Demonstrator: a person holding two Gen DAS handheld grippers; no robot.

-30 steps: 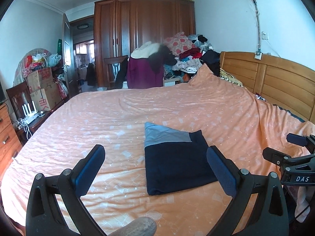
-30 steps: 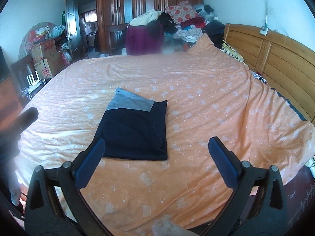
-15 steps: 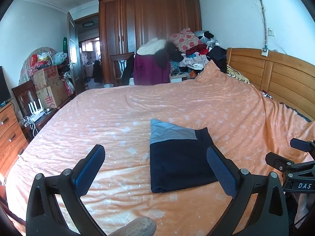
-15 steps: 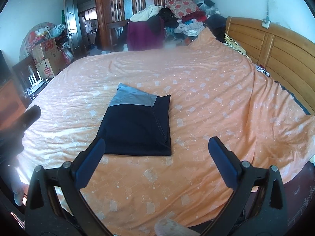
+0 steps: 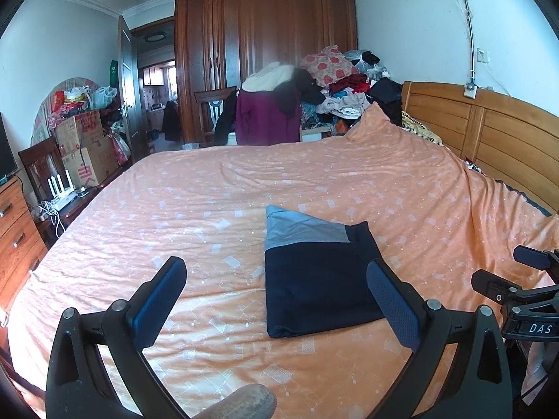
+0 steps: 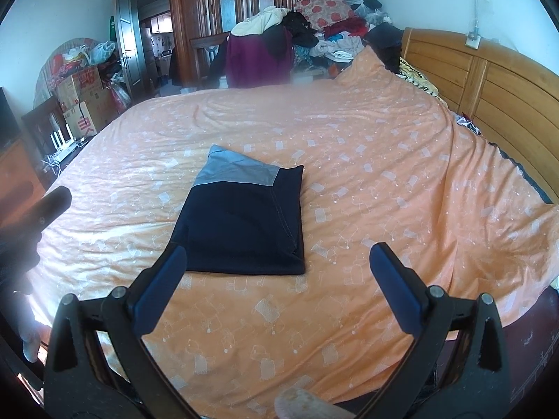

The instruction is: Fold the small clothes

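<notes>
Folded garment (image 5: 314, 279) flat on bedspread (image 5: 209, 209), L gripper (image 5: 276, 279) & R gripper (image 6: 279, 265) fingers apart, empty.

Orange bedspread (image 5: 279, 181), wooden headboard (image 5: 489, 132) — brown wardrobe (image 5: 265, 35) behind.

A home bedroom: a bed (image 5: 244, 188) under an orange cover with a wooden headboard (image 5: 489, 132); a wardrobe (image 5: 265, 52); heaped clothes (image 5: 335, 90); cardboard boxes (image 5: 87, 146).
</notes>
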